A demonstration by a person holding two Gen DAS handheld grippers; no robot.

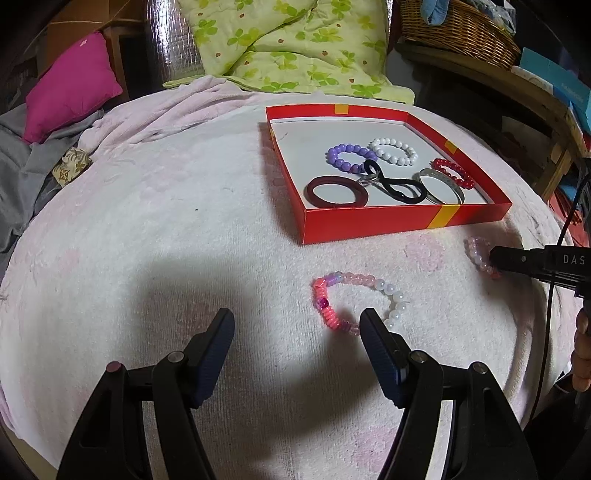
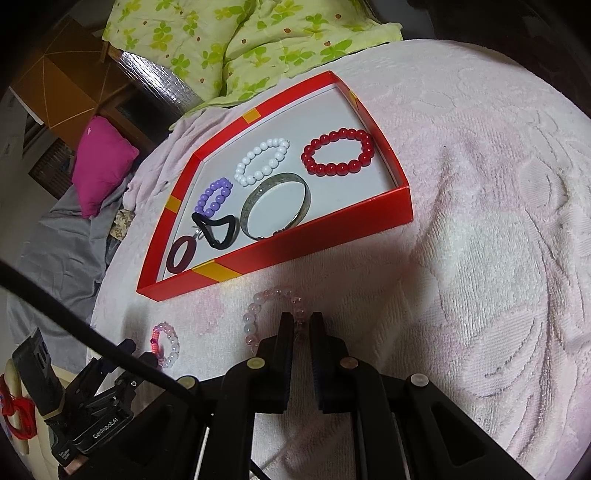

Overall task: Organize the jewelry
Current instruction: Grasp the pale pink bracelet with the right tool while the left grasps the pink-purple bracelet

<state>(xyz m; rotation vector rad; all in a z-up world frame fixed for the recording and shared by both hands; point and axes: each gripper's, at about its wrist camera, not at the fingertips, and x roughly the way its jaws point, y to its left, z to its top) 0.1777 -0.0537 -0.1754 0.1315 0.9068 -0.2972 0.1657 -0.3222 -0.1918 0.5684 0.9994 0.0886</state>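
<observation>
A red box (image 1: 369, 221) (image 2: 295, 247) on the pink towel holds several pieces: purple (image 1: 347, 157), white (image 1: 393, 150) and red (image 2: 338, 151) bead bracelets, a silver bangle (image 2: 275, 205), a black hair tie (image 1: 391, 184) and a dark red ring (image 1: 336, 191). A pink and white bead bracelet (image 1: 356, 301) (image 2: 166, 343) lies on the towel just ahead of my open left gripper (image 1: 297, 325). My right gripper (image 2: 301, 321) is shut on a pale pink bead bracelet (image 2: 258, 306) (image 1: 476, 253) lying in front of the box.
A green patterned quilt (image 1: 295, 44) lies behind the box. A magenta cushion (image 1: 70, 85) and grey cloth (image 1: 22, 173) sit at the left. A wicker basket (image 1: 458, 29) stands on a wooden shelf at the right. The towel (image 2: 480, 221) extends right of the box.
</observation>
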